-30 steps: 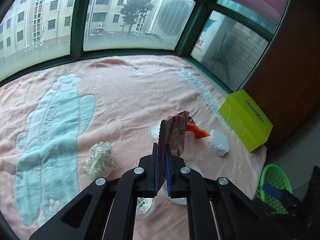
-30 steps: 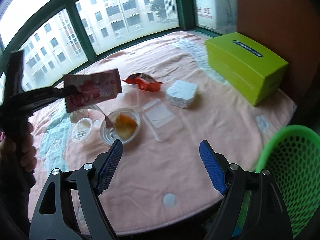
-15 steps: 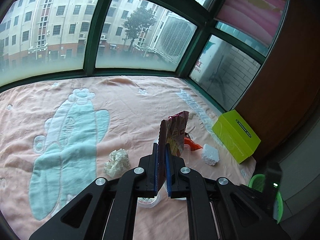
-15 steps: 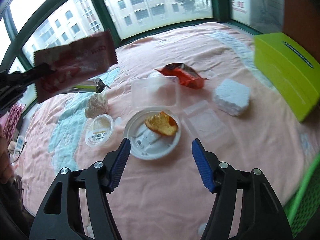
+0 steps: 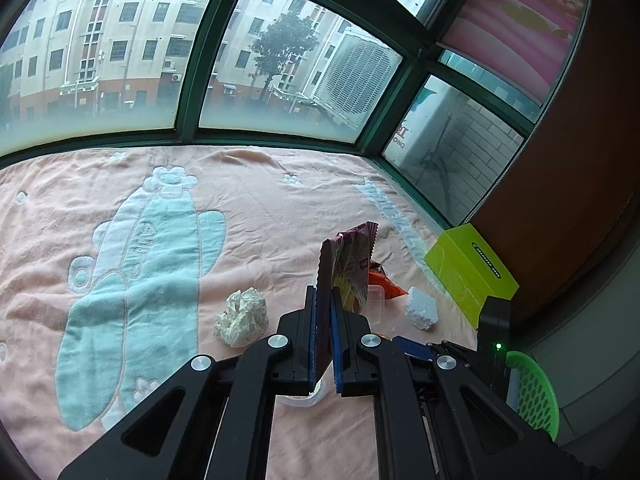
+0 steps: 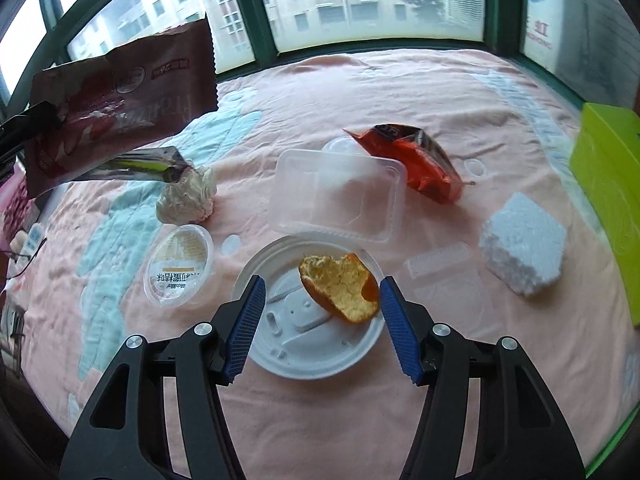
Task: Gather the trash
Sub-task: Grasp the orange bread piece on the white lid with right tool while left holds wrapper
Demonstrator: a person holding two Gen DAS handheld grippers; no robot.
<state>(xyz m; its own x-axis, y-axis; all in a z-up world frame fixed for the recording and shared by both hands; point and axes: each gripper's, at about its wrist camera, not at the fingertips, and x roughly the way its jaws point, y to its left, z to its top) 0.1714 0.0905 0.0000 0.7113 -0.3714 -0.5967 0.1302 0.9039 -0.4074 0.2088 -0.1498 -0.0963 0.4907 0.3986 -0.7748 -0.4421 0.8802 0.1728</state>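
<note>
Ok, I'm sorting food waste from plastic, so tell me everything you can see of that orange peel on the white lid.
The orange peel is a single curved piece, cupped like a shell, with its pale, cracked yellowish pith facing up and glossy orange skin showing along its right rim. One edge looks torn and ragged. It rests on a round white plastic lid lying on the pink blanket, touching nothing else. The right gripper hovers open over it, blue fingers either side, not touching.

green-framed windows, pink blanket, daylight
</note>
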